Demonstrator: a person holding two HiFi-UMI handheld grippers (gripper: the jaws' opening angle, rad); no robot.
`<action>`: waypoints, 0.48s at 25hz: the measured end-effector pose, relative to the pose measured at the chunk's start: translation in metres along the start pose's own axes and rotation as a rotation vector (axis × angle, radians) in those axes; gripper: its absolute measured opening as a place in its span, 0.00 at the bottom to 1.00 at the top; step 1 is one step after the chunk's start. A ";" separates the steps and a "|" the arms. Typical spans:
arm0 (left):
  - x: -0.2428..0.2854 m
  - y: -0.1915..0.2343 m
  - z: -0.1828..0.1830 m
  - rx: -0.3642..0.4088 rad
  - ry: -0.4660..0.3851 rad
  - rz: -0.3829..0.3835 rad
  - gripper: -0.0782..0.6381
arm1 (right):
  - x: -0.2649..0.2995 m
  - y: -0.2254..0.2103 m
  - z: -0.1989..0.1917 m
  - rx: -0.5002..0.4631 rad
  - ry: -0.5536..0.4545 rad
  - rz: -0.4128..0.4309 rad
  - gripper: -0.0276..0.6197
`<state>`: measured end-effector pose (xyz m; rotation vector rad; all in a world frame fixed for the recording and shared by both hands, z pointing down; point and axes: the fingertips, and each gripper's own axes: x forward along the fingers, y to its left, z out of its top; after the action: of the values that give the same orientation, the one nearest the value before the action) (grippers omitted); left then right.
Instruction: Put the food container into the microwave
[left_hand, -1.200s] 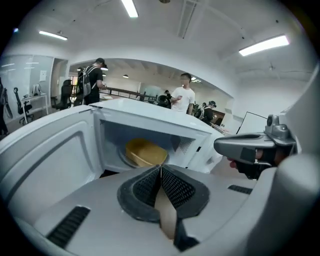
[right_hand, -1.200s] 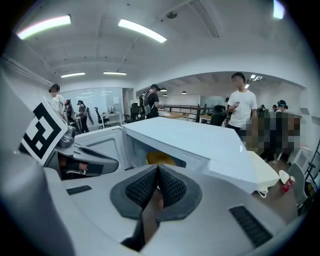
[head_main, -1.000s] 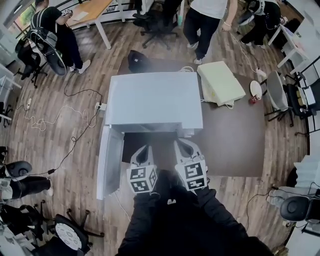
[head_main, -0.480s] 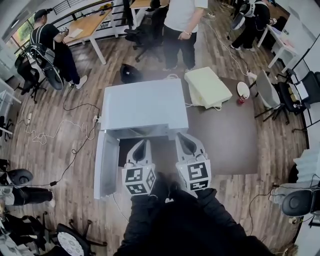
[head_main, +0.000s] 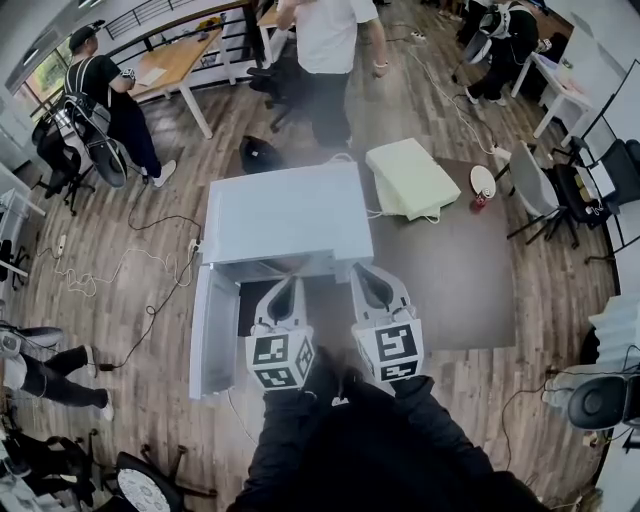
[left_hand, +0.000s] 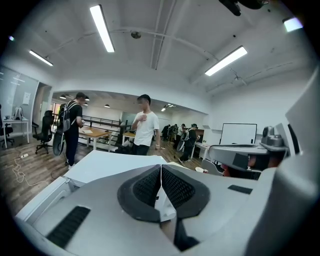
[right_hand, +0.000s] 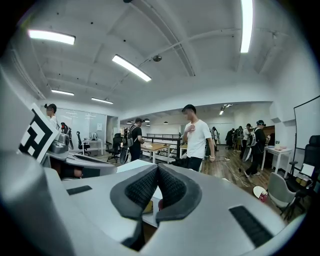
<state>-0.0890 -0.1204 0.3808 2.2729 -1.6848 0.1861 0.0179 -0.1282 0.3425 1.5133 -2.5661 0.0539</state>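
Your left gripper (head_main: 288, 290) and right gripper (head_main: 365, 278) hang side by side, just in front of the microwave (head_main: 285, 210); both have the jaws pressed together with nothing between the pads (each gripper view shows it plainly); the microwave stands on the dark table (head_main: 450, 290), its door (head_main: 215, 335) swung open to your left; where the food container lies, I cannot tell.
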 end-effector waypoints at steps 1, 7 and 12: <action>0.000 -0.001 0.000 0.002 0.000 -0.002 0.16 | -0.001 0.000 0.000 -0.002 -0.002 0.002 0.08; -0.001 -0.001 0.003 0.007 0.000 -0.006 0.16 | -0.001 0.002 0.005 -0.006 -0.003 0.001 0.08; 0.000 -0.002 0.000 0.012 0.005 -0.010 0.16 | -0.001 0.003 0.001 -0.001 0.000 0.002 0.08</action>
<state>-0.0872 -0.1204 0.3801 2.2874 -1.6744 0.1998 0.0157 -0.1264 0.3415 1.5102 -2.5673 0.0529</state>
